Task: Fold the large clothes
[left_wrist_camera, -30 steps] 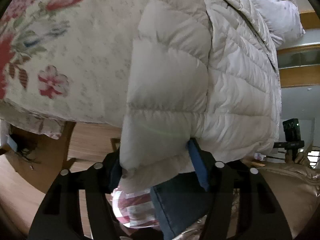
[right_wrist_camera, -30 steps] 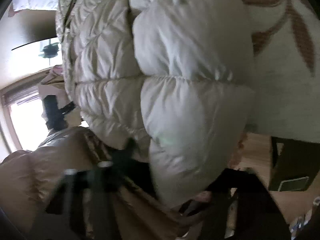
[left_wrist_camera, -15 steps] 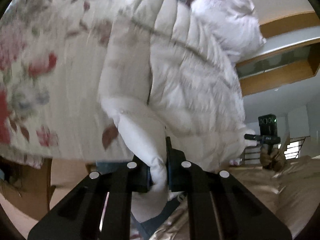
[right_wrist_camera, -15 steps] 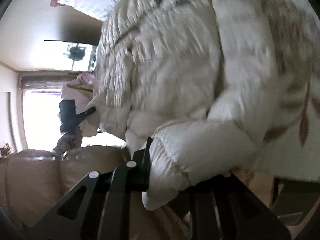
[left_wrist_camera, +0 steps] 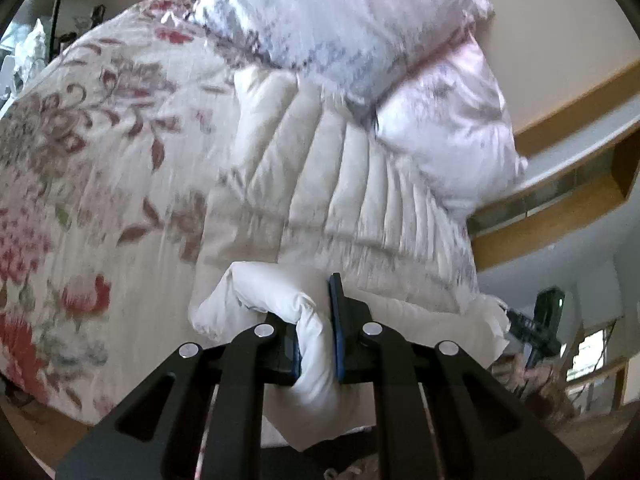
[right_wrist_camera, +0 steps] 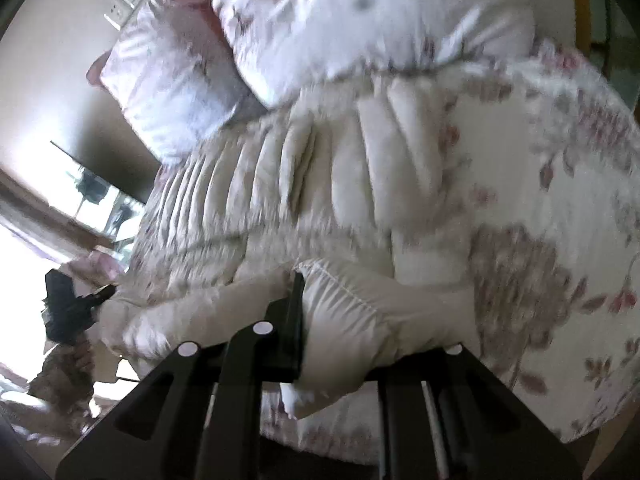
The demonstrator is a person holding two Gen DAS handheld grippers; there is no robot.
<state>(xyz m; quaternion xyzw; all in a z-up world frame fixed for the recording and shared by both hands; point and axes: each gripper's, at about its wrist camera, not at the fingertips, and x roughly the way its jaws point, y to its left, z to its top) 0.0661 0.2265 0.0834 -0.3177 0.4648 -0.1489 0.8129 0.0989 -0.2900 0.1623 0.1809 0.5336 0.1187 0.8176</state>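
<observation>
Left gripper (left_wrist_camera: 316, 344): black two-finger tool with blue pads, clamped on a bunched corner of the cream quilted down jacket (left_wrist_camera: 344, 196).
Right gripper (right_wrist_camera: 340, 332): black, its near finger pressed against a puffed fold of the same jacket; the far finger is hidden under the fabric, so the clamp is likely but I cannot tell for sure.
Jacket position: lower hem raised at both corners, the body lying up the floral bedspread (left_wrist_camera: 80, 168) with its far end touching the pillows.
Beyond: white pillows with a faint purple print (left_wrist_camera: 360, 32), leaning at the head of the bed.
Step in hand: judged to be carrying the hem up toward the collar end for a crosswise fold.
Doing it well: keep both corners level and the hem taut between them, lay it square over the upper body, release only once it rests flat; slippery padding may slide out of a shallow bite.
Count: one jacket, two grippers, two pillows, one bedspread.
</observation>
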